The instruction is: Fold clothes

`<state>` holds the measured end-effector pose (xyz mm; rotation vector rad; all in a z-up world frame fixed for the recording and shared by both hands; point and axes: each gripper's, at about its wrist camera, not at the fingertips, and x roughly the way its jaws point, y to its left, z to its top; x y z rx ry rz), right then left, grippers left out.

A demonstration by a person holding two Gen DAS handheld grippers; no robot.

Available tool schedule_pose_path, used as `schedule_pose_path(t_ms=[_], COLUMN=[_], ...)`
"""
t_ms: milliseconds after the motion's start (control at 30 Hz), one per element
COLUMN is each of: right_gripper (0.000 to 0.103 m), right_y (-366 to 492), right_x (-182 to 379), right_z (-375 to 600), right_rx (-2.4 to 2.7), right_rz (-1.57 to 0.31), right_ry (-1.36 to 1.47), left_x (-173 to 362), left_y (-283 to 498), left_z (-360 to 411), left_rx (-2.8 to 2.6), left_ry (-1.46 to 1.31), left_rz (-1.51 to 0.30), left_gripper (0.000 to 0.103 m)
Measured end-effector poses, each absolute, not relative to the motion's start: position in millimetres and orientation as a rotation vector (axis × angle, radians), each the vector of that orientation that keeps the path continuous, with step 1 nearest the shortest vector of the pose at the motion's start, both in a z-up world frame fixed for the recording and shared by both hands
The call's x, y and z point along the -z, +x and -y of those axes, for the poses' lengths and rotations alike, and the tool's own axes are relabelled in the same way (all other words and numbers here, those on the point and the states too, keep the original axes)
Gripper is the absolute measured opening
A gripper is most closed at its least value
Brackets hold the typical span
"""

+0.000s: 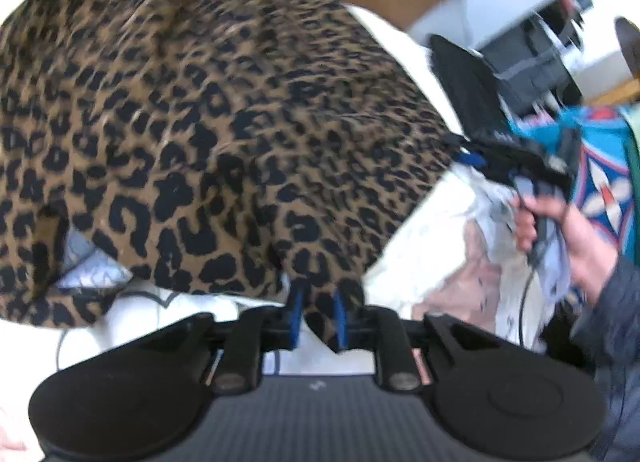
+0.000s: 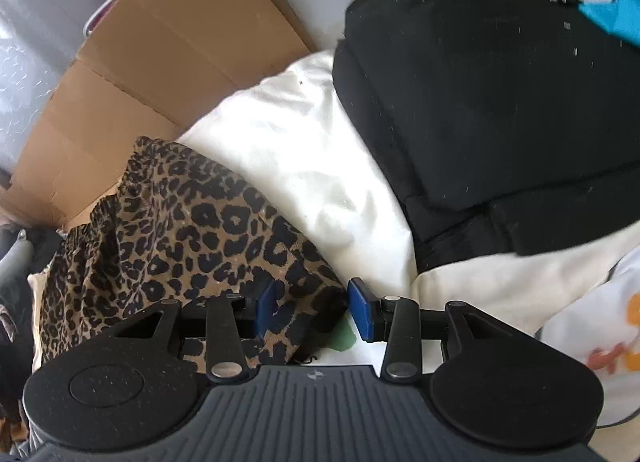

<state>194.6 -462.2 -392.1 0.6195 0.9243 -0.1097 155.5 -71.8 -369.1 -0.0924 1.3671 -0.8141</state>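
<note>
I have the leopard-print garment (image 1: 208,134) spread over the white bedding (image 2: 296,166), and I place everything else by it. My left gripper (image 1: 318,316) sits at its near hem with the blue pads only a narrow way apart; a tongue of the printed cloth hangs between them, but there is a sliver of daylight on each side, so I judge that I am letting go rather than pinching. My right gripper (image 2: 312,308) is at the garment's near right corner, its jaws a good deal wider, one pad over the print and the other clear of it above the white bedding, gripping nothing. Both grippers point steeply down at the cloth, which suits laying an edge flat instead of carrying it. In the left wrist view my right hand (image 1: 560,230) shows beyond the garment's right edge, wrapped round its gripper's handle with the cable trailing below. A black bag (image 2: 500,102) lies on the bedding past the garment's far right side, and flattened cardboard (image 2: 140,74) stands behind its far edge. The garment looks doubled over, so I judge one fold laid and the next to call for a fresh hold on an edge.
</note>
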Motion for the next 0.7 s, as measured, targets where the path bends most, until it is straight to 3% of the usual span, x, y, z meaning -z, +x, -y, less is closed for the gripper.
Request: schedule_pose_path(t_ms=[167, 267, 300, 333, 433, 700], right_gripper=[0.046, 0.014, 0.012, 0.011, 0.010, 0.009], right_y=[202, 202, 202, 202, 204, 210], right_x=[394, 392, 391, 390, 385, 378], right_z=[455, 456, 456, 456, 453, 447], right_rx=[0.083, 0.090, 0.090, 0.091, 0.099, 0.180], right_rz=[-0.929, -0.928, -0.927, -0.927, -0.933, -0.946], right_ry=[0.580, 0.552, 0.544, 0.536, 0.493, 0.412], left_x=[397, 406, 407, 408, 408, 403], left_y=[158, 156, 155, 154, 153, 149], left_z=[75, 75, 74, 73, 71, 66], left_rx=[0.784, 0.786, 0.787, 0.791, 0.788, 0.838], left_ry=[-0.115, -0.131, -0.137, -0.138, -0.145, -0.154], left_rz=[-1.435, -1.466, -1.468, -1.470, -1.468, -1.452], left_gripper=[0.022, 0.017, 0.015, 0.006, 0.001, 0.000])
